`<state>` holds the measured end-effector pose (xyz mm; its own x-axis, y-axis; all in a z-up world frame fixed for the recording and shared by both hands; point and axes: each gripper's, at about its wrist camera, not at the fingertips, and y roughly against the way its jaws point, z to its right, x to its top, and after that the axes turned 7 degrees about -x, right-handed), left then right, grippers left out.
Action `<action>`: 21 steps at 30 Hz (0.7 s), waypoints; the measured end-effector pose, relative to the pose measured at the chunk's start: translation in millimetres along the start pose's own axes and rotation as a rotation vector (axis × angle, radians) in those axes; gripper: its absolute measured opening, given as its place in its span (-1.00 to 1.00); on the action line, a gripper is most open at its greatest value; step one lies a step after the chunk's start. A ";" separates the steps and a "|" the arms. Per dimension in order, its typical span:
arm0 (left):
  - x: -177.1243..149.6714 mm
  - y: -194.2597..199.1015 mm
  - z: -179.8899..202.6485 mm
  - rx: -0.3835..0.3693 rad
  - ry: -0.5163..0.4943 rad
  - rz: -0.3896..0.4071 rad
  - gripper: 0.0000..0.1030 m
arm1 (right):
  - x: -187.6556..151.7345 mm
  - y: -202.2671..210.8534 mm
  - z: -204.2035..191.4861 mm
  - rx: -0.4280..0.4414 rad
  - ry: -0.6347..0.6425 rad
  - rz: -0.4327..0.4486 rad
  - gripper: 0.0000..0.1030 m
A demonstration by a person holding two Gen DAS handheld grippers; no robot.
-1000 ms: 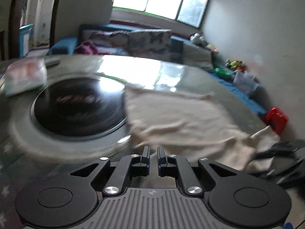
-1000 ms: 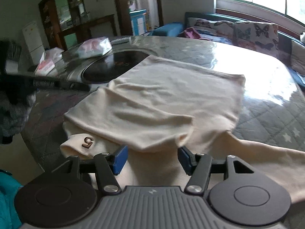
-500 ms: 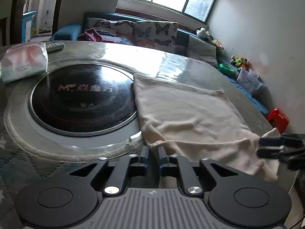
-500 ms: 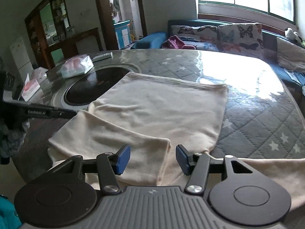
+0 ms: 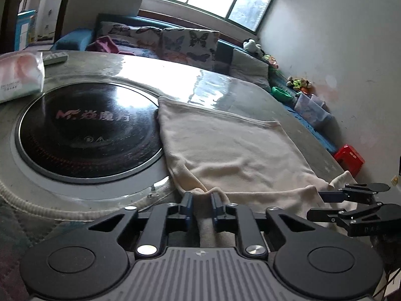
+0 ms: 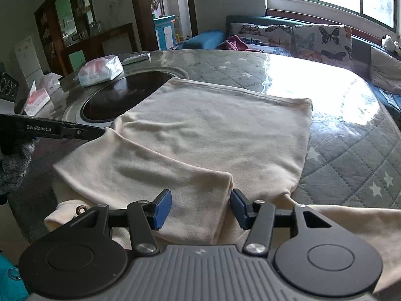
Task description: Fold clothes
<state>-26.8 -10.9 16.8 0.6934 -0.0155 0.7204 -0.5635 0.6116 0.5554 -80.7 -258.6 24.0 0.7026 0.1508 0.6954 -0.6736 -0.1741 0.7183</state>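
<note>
A cream garment [image 5: 230, 150] lies spread on the round table, partly folded, and also shows in the right wrist view [image 6: 213, 135]. My left gripper [image 5: 201, 204] is shut on a bunched edge of the garment at its near left corner; it shows from the side in the right wrist view [image 6: 95, 131]. My right gripper [image 6: 200, 207] is open, its blue pads either side of a folded sleeve end near the table's front edge; it shows in the left wrist view [image 5: 323, 203].
A black induction hob [image 5: 87, 130] sits in the table [image 6: 351, 135] left of the garment. Tissue packs [image 6: 100, 71] and a remote [image 6: 136, 57] lie beyond it. A sofa with butterfly cushions [image 6: 288, 35] runs behind the table. A red stool [image 5: 349, 156] stands on the floor.
My left gripper has moved in and closed on the garment's near left edge. My right gripper has stayed open and drawn back slightly toward the sleeve end.
</note>
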 end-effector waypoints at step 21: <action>3.9 19.4 30.5 0.118 -0.172 0.076 -0.97 | 5.3 -5.9 1.3 -0.045 -0.025 0.017 -0.58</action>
<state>-48.7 -23.2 43.1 0.5657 -0.1137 0.8168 -0.6668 0.5197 0.5341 -72.8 -258.1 23.4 0.6959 0.1233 0.7075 -0.6951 -0.1320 0.7067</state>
